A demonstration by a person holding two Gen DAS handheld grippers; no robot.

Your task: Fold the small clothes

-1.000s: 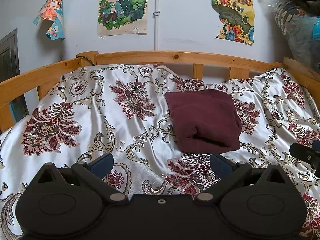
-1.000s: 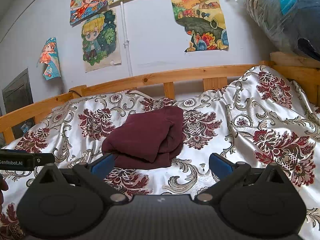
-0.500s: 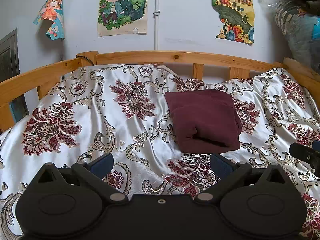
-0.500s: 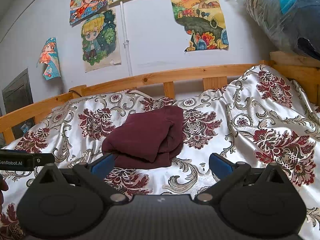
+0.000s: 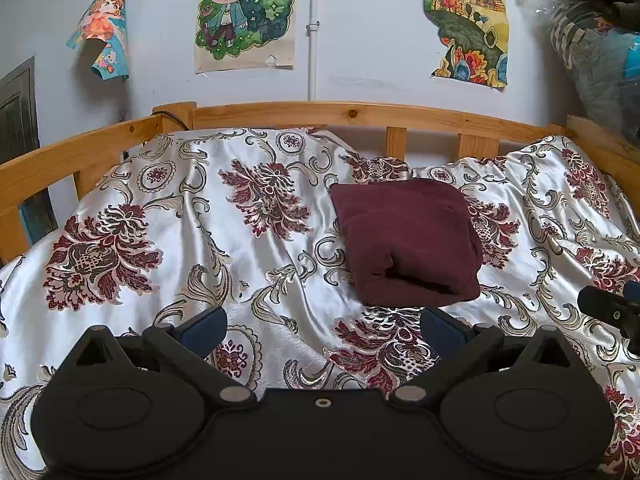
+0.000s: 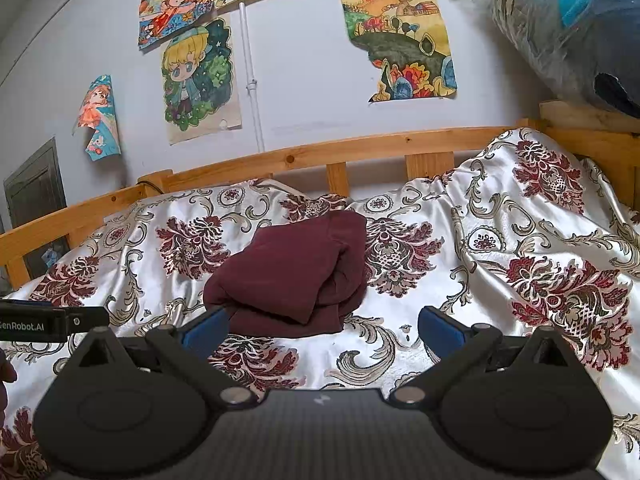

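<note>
**Folded garment rests on the bed, both tools drawn back**

We see the maroon garment [image 5: 408, 240] lying on the bed [image 5: 200, 240] as a compact, thick bundle, roughly in the middle and towards the far rail. Its layers are stacked with a rolled fold edge facing us, which we read as the folding being finished or nearly so; the bundle sits by itself so it can keep its shape without help.

Our left hand-held gripper [image 5: 322, 326] has its jaws spread wide, with nothing between the blue pads [image 5: 204, 326]. It hangs over the near part of the bedspread, short of the garment's near edge. Our right hand-held gripper [image 6: 322, 326] is likewise spread and empty; its left pad [image 6: 208, 326] sits just before the bundle's near left corner in that view, though we cannot tell whether it touches the cloth. We judge that both are held apart so as not to disturb the folds.

Around the bed runs a wooden rail [image 5: 360, 114]. Cartoon posters [image 5: 246, 14] hang on the wall behind, and a bagged bundle of bedding [image 6: 568, 28] is piled at the far right. The satin bedspread is rumpled into ridges, which could tip or slide the bundle if we nudged it. Nothing else lies between the tools and the garment.
</note>
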